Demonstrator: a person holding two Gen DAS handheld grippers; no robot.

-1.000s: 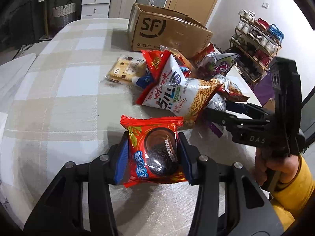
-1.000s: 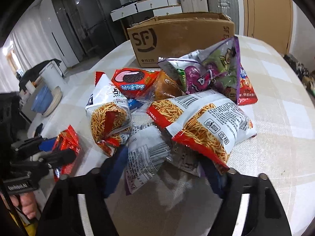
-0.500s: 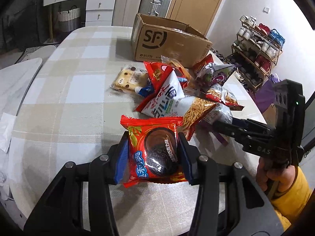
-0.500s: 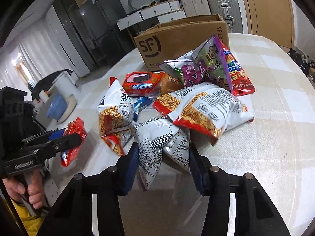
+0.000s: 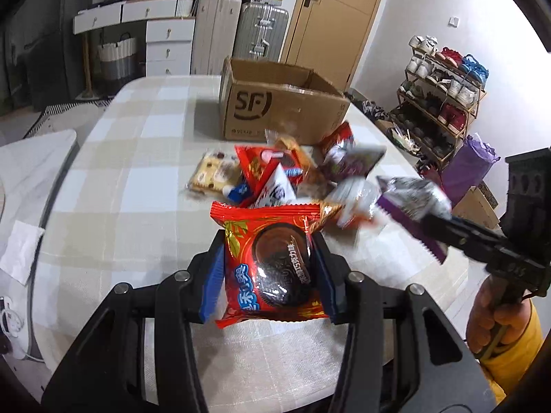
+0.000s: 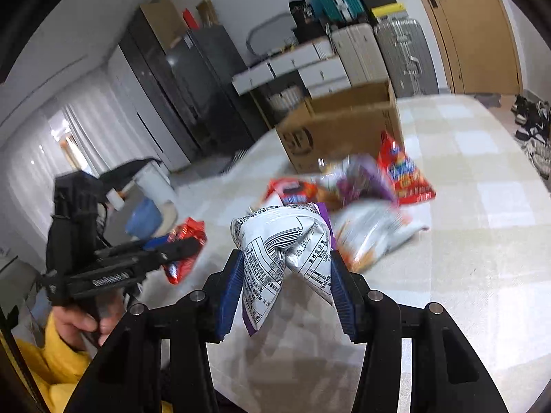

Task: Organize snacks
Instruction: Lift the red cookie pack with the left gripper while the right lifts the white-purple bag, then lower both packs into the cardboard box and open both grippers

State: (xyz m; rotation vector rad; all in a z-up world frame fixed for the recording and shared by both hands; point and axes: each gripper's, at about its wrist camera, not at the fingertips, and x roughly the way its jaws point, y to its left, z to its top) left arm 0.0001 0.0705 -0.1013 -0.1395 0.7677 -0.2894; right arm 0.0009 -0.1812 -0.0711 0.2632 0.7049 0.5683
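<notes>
Above a checked table (image 5: 113, 186), the left tool (image 5: 268, 268) clamps a red chocolate-biscuit packet (image 5: 272, 261) while the right tool (image 6: 284, 285) pinches a silver-and-purple snack bag (image 6: 280, 244), both lifted clear of the snack pile (image 5: 289, 175) beside an open cardboard box (image 5: 275, 106).
</notes>
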